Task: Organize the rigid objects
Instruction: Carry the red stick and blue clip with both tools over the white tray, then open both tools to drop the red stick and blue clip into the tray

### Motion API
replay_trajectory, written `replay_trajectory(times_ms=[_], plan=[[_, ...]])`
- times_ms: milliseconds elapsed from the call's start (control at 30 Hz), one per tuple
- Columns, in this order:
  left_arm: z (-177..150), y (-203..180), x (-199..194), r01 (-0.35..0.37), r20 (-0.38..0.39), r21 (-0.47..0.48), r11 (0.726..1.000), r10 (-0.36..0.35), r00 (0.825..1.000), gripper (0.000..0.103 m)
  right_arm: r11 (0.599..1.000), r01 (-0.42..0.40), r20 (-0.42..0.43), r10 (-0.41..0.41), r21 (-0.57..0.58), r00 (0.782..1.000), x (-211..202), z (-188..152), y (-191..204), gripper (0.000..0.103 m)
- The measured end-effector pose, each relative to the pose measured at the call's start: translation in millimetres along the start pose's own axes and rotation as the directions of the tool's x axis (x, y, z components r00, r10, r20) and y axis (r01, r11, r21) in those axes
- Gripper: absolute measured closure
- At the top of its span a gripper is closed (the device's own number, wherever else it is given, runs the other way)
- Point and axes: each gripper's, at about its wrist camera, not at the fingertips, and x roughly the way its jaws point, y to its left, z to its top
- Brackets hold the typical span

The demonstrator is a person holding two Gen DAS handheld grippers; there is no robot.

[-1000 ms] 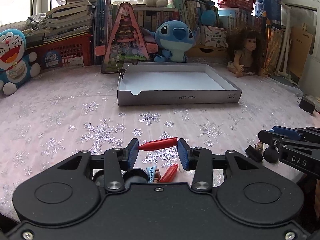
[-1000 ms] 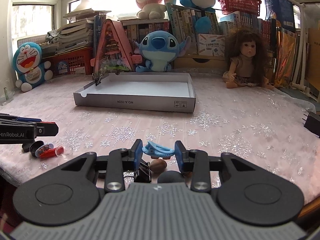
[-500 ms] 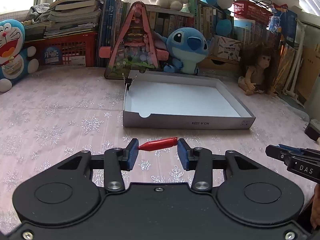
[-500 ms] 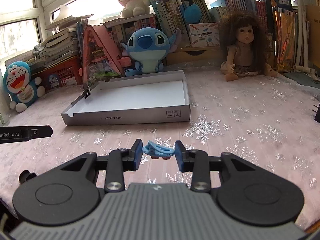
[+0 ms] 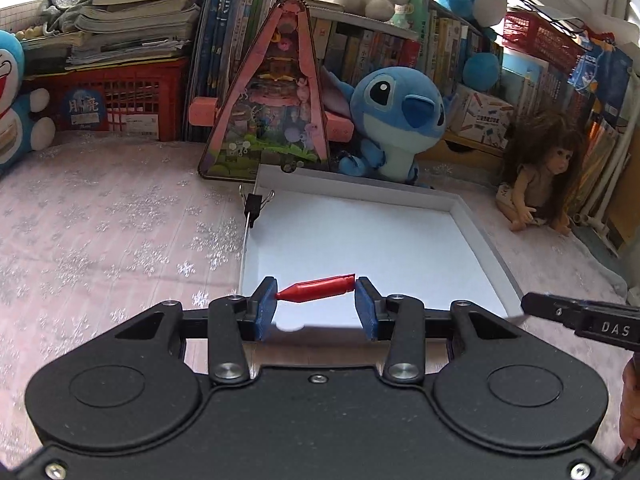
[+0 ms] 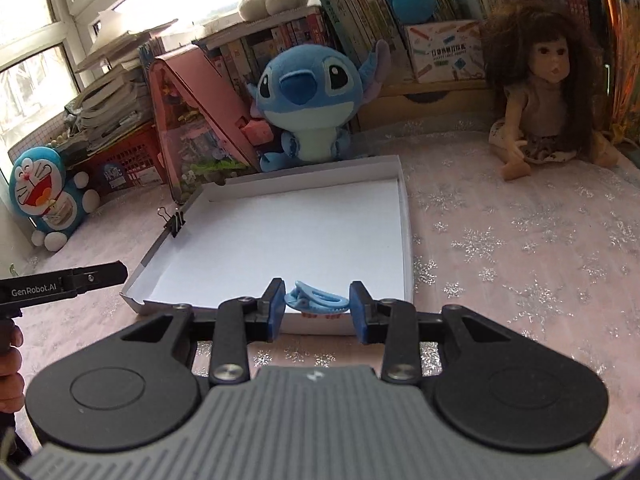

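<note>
My left gripper (image 5: pixel 316 294) is shut on a red pointed plastic piece (image 5: pixel 318 288), held crosswise over the near edge of the shallow white box (image 5: pixel 486 248). My right gripper (image 6: pixel 318 302) is shut on a light blue hair clip (image 6: pixel 318 300), held above the near wall of the same box (image 6: pixel 406 216). The box floor is bare white. A black binder clip (image 5: pixel 253 204) grips its left wall; it also shows in the right wrist view (image 6: pixel 176 222). The right gripper's tip (image 5: pixel 580 320) shows at the right of the left wrist view, and the left gripper's tip (image 6: pixel 68 282) at the left of the right wrist view.
The box lies on a pink snowflake cloth (image 5: pixel 100 232). Behind it stand a pink triangular toy house (image 5: pixel 272 100), a Stitch plush (image 5: pixel 396 120), a doll (image 6: pixel 548 92), a Doraemon plush (image 6: pixel 44 196), a red crate (image 5: pixel 120 104) and shelves of books.
Both grippers have risen and moved forward from the loose items at the table's front to the box's near edge, each still holding its item.
</note>
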Motion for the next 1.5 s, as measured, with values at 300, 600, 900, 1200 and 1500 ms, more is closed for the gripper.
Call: replay_trajectory(times_ms=[300,600,900,1200,1500], plan=[[16.6,-15.7,59.7,-0.034,-0.107,0.051,0.998,0.040,0.994,0.063,0.999,0.048,-0.080,-0.048,-0.009,0.996,48.1,25.8,-2.8,0.063],[3.8,-17.1,87.8,-0.070,-0.152,0.083,0.994,0.082,0.985,0.063,0.993,0.095,-0.130,-0.103,-0.065,0.986,78.6,15.7,4.3,0.063],[-0.2,-17.9,102.5,-0.082,-0.173,0.106,0.991,0.100,0.980,0.063,0.989,0.114,-0.156,-0.128,-0.095,0.979,88.4,13.9,7.1,0.062],[-0.6,-19.8,99.9,-0.099,-0.134,0.112,0.989,0.114,0.984,0.044,0.992,0.100,-0.131,-0.109,-0.075,0.985,81.2,15.2,5.7,0.044],[-4.5,-19.4,60.1,-0.046,-0.057,0.109,0.993,0.053,0.997,0.018,0.991,0.085,-0.041,-0.089,-0.103,0.995,45.8,9.6,10.7,0.028]])
